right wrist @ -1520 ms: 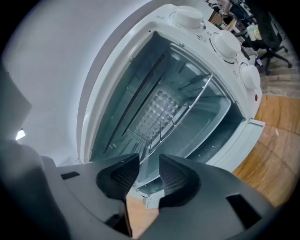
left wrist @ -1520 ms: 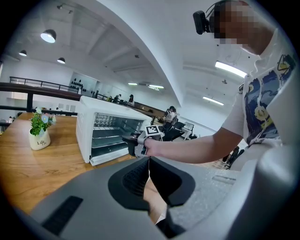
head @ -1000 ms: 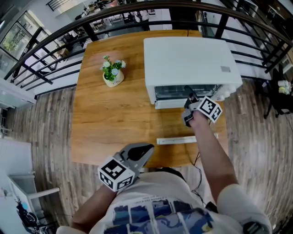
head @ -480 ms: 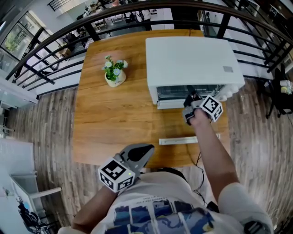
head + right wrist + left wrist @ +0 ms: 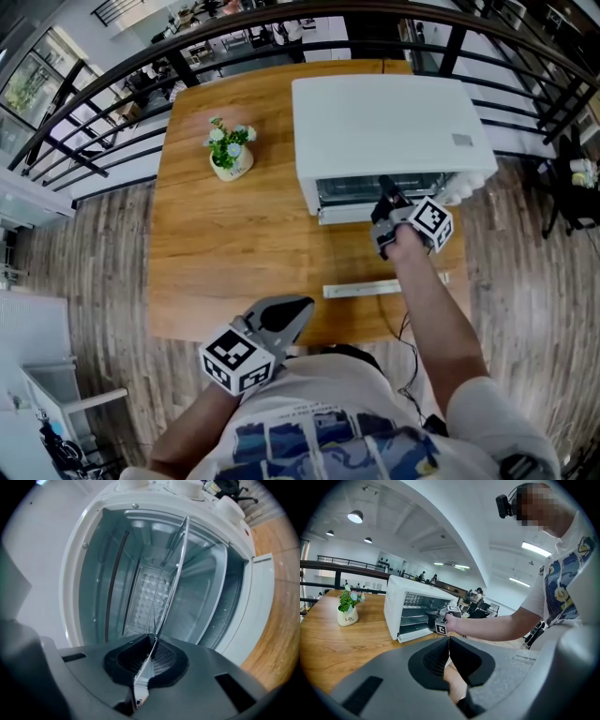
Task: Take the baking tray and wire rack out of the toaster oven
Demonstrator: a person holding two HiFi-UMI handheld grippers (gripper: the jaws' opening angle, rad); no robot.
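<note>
One thin, silvery metal edge is seen between the pads of the right claw. It is taken to be the rim of the baking tray. The tray is viewed edge-on, so it is shown only as a bright, slightly curved line that runs from the claw deep into the toaster oven. The tray is inside the oven cavity, between the grey side walls, with its front rim at the opening. The oven is white, its front is open, and it is placed on the far right part of the wooden counter.

The right claw is closed tightly on this rim, with almost no gap left between the pads. The right arm is stretched forward from the body. The claw is pointed nearly level into the opening and is rolled, so the oven is seen turned on its side in the right gripper view.

The left claw is held low at the near edge of the counter, well apart from the oven. Its pads are pressed together and nothing is held between them.
</note>
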